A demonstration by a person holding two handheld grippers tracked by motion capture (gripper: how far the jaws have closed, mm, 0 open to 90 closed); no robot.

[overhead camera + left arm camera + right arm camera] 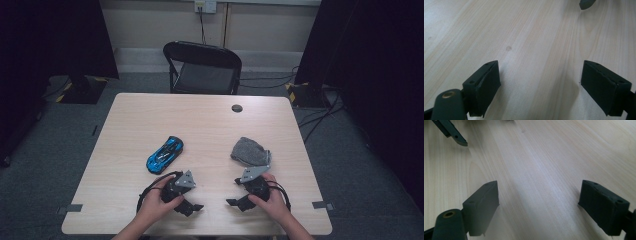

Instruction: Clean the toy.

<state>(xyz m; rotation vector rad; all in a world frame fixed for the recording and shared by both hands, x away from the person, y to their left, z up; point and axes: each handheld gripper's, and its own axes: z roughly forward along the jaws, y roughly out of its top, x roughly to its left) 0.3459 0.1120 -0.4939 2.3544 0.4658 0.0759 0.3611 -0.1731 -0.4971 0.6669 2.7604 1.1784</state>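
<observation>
Across the middle of the high view spreads a pale wooden table, with a black folding chair behind its far edge at the upper centre. Low in that frame a person's hands rest two grippers on the bare wood, the left gripper at lower centre-left and the right gripper at lower centre-right, each with its jaws spread wide and nothing between them. Just above the left gripper lies a blue toy car, and a crumpled grey cloth lies just above the right one, near its top plate.

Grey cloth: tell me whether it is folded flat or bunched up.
Bunched up: the grey cloth sits as a rumpled mound on the table, not spread.
</observation>
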